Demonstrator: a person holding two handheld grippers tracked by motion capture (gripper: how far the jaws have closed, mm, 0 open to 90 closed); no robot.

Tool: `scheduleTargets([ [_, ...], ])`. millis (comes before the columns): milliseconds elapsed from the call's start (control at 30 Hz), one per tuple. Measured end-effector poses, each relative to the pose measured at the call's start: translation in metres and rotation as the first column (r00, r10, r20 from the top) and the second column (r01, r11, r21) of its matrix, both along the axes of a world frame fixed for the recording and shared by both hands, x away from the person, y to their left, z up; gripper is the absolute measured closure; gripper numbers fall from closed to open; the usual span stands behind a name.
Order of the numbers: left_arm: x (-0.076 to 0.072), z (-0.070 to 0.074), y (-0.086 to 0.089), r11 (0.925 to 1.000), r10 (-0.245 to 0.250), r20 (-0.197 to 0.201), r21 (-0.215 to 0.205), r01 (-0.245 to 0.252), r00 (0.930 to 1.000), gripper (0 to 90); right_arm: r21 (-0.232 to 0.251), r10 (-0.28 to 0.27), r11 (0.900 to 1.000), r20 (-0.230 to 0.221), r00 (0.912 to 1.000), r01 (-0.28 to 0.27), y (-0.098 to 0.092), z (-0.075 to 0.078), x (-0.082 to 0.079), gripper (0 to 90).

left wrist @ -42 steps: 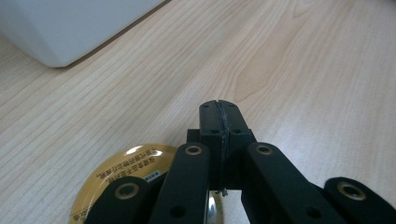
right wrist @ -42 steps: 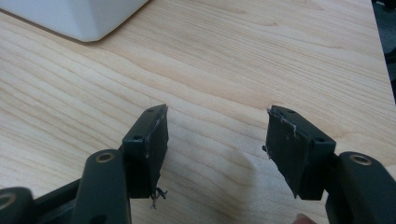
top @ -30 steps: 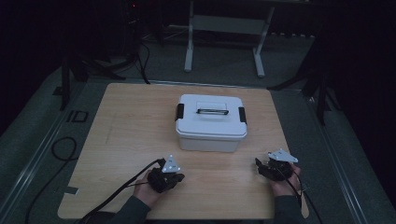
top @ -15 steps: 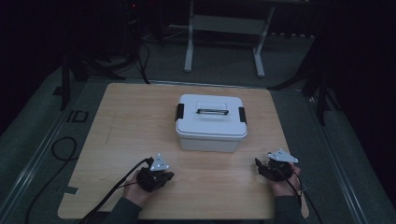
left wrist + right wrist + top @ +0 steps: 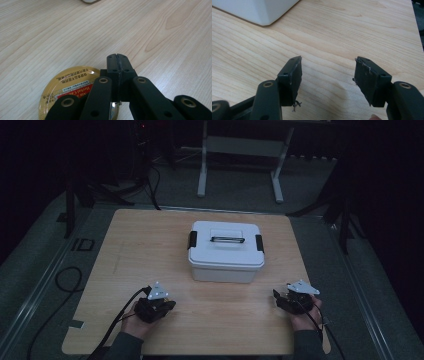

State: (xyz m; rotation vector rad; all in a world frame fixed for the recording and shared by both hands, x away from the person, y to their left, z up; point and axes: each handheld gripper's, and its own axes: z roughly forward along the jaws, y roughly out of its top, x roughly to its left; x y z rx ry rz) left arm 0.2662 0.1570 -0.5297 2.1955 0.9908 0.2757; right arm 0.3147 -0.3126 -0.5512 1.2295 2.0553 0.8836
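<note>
A white lidded storage box (image 5: 226, 251) with black side latches and a handle on top stands in the middle of the wooden table (image 5: 145, 245). My left gripper (image 5: 155, 302) rests near the front edge, left of the box; its jaws (image 5: 117, 58) are shut flat against each other with nothing between them. A round gold tin (image 5: 67, 87) with a red and white label lies on the table just under and left of those jaws. My right gripper (image 5: 292, 297) sits at the front right, and its jaws (image 5: 328, 67) stand open over bare wood.
A corner of the white box (image 5: 259, 12) lies ahead and to the left of the right jaws. Black cables (image 5: 112, 325) trail off the table's front left. A metal stand (image 5: 240, 160) is on the floor beyond the table.
My left gripper has slid to the left along the table's front edge, staying shut. The right gripper and the box have not moved.
</note>
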Motion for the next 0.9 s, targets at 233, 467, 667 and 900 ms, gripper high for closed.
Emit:
scheduleTargets([
  [233,0.002,0.000,0.008,0.9994,0.033,-0.001,0.003,-0.033,0.9994,89.4,0.006,0.001,1.000,0.004,1.0000,-0.001,0.001,0.001,-0.001,38.3],
  [467,0.004,0.000,0.008,0.9993,0.035,0.018,-0.011,-0.035,0.9992,77.3,0.041,0.011,0.999,0.037,0.9993,-0.012,0.003,0.019,-0.003,39.0],
  [667,0.004,0.000,0.007,0.9989,0.035,0.036,-0.030,-0.034,0.9987,72.4,0.078,0.053,0.995,0.099,0.9937,-0.061,0.014,0.049,-0.006,44.8],
  [900,0.004,0.000,0.008,0.9986,0.036,0.040,-0.040,-0.034,0.9986,71.5,0.052,0.117,0.991,0.154,0.9811,-0.126,0.035,0.087,0.000,57.4],
])
